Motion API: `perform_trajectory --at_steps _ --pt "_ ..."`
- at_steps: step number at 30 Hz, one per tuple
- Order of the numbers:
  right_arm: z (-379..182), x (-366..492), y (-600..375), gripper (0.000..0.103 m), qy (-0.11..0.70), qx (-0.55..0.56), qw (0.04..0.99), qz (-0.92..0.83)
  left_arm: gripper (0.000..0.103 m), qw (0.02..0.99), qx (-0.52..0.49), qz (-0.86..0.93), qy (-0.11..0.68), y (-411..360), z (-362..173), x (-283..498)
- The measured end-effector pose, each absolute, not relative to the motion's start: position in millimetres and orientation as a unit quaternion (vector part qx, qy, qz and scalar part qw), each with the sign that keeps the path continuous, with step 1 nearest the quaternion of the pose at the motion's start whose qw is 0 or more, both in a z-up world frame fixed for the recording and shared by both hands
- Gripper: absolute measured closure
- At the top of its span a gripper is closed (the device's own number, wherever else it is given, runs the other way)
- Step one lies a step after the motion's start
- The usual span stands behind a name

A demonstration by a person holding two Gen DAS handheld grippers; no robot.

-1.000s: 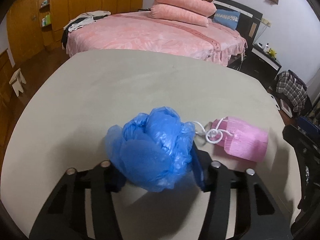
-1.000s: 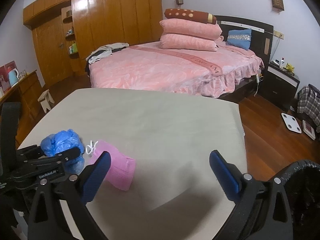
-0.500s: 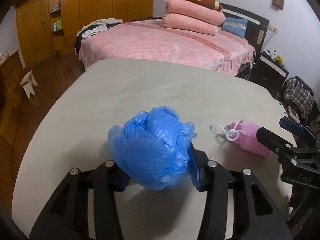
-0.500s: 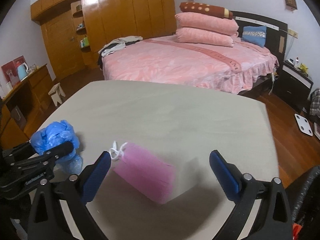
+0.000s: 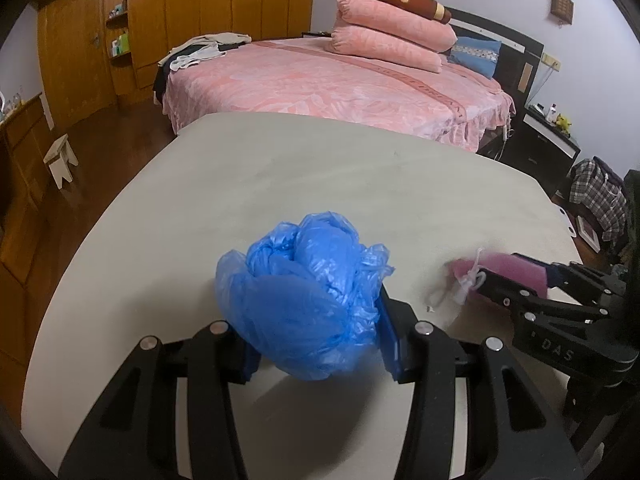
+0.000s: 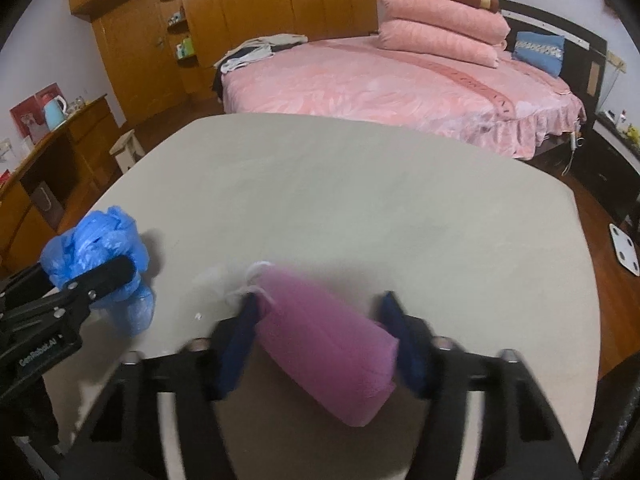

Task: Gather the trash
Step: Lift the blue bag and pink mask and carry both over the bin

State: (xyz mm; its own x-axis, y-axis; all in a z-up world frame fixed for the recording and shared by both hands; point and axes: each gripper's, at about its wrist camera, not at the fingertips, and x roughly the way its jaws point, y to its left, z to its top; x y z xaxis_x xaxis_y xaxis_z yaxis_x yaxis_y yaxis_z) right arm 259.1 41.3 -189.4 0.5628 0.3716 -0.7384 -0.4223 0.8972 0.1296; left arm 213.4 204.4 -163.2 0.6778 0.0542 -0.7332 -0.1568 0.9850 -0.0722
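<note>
My left gripper (image 5: 316, 344) is shut on a crumpled blue plastic bag (image 5: 308, 300) and holds it just above the beige table (image 5: 280, 184). The bag also shows in the right wrist view (image 6: 96, 248), at the left. A pink face mask (image 6: 328, 344) with white ear loops lies between the fingers of my right gripper (image 6: 320, 340). The jaws have narrowed around it and the frame is blurred, so whether they grip it is unclear. The mask also shows in the left wrist view (image 5: 512, 272), at the right.
A pink bed (image 5: 328, 84) with stacked pillows stands beyond the table's far edge. A wooden wardrobe (image 6: 240, 20) lines the back wall. A small stool (image 5: 60, 160) and a sideboard (image 6: 48, 160) stand at the left. A white scale (image 6: 624, 250) lies on the floor at the right.
My right gripper has moved left and forward to the pink mask and its jaws have closed in around it. My left gripper still holds the blue bag, lifted slightly.
</note>
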Motion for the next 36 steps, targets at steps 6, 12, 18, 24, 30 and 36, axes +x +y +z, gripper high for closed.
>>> perform_trajectory --at_steps 6,12,18,24,30,36 --pt "-184.2 250.2 36.1 0.078 0.407 -0.028 0.883 0.234 0.057 0.916 -0.062 0.056 0.391 200.9 -154.2 209.1" --pt "-156.8 235.4 24.1 0.078 0.382 -0.01 0.894 0.233 0.057 0.92 -0.058 0.054 0.385 192.5 -140.4 201.9" --pt "-117.1 215.3 -0.4 0.078 0.349 0.019 0.909 0.229 0.057 0.928 -0.053 0.042 0.366 172.9 -114.4 187.8" --pt "-83.5 189.2 -31.1 0.078 0.32 0.031 0.922 0.217 0.057 0.937 -0.047 0.023 0.345 145.7 -84.5 172.6" --pt "-61.9 170.8 -58.9 0.078 0.302 0.025 0.931 0.205 0.057 0.943 -0.043 0.004 0.329 116.0 -62.8 160.0" --pt "-43.7 147.4 -85.7 0.078 0.284 0.024 0.939 0.192 0.057 0.945 -0.042 -0.013 0.323 89.4 -50.8 146.9"
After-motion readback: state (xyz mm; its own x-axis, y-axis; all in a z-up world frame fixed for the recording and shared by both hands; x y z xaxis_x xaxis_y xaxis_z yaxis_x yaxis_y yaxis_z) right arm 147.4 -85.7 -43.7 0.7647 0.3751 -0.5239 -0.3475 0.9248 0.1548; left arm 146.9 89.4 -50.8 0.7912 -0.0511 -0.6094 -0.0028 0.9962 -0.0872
